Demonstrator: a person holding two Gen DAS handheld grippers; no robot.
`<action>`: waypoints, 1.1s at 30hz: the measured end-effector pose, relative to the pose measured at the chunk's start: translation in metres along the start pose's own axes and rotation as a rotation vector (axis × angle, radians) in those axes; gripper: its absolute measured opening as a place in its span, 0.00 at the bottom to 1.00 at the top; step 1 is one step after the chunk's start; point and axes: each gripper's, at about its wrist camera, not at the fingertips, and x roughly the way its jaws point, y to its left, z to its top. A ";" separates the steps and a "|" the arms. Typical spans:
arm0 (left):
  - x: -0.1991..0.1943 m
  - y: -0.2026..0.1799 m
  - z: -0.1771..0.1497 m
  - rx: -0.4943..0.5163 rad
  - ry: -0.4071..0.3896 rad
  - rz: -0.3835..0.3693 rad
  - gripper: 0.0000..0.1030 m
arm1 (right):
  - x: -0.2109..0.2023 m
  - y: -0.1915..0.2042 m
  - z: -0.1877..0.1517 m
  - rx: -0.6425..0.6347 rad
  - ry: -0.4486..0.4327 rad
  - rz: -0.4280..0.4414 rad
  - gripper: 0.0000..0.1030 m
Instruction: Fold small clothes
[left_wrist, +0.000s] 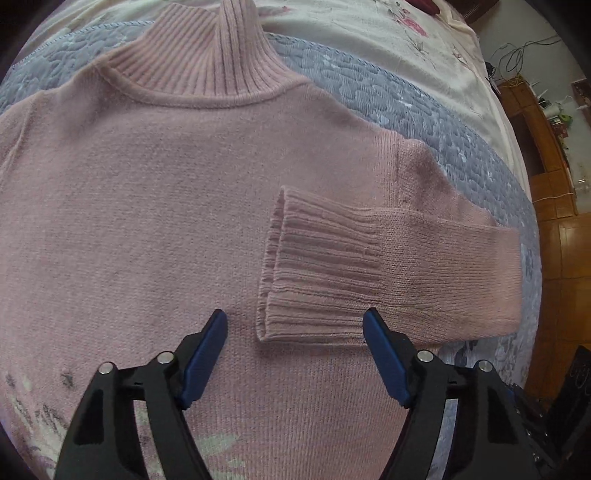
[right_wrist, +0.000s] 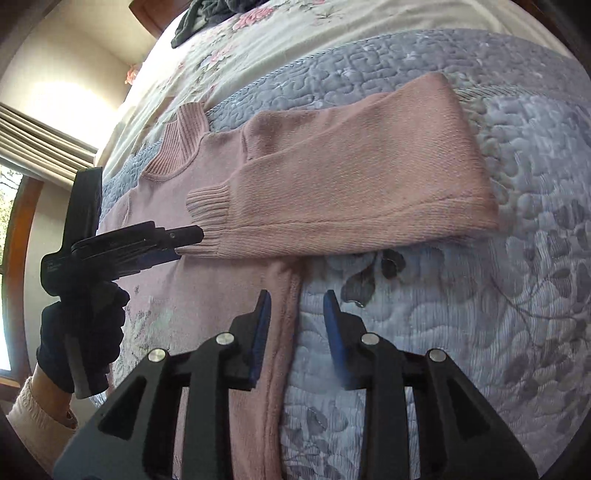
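Pink sweater (left_wrist: 147, 221): flat on grey quilt (left_wrist: 424, 122), collar away from camera; one sleeve (left_wrist: 388, 266) folded across chest, ribbed cuff (left_wrist: 317, 266) on the body. Left gripper (left_wrist: 294, 332): fingers wide apart, empty, just short of cuff. Right gripper (right_wrist: 297, 314): fingers apart, empty, straddling sweater's side edge, one finger over knit, one over quilt. Gloved hand (right_wrist: 81, 332): holds left gripper's handle. Floral bedspread (right_wrist: 258, 44): beyond quilt.

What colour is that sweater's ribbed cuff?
Pale pink, like the whole sweater; the cuff shows best from the left wrist.
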 end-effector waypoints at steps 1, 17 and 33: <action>0.005 -0.003 0.001 -0.002 0.008 0.013 0.63 | -0.002 -0.004 -0.001 0.003 -0.005 -0.006 0.30; -0.087 0.031 -0.004 -0.094 -0.276 0.058 0.07 | -0.026 -0.042 0.010 0.059 -0.049 -0.027 0.36; -0.137 0.156 0.013 -0.118 -0.345 0.301 0.07 | 0.049 -0.002 0.058 0.082 0.090 0.040 0.50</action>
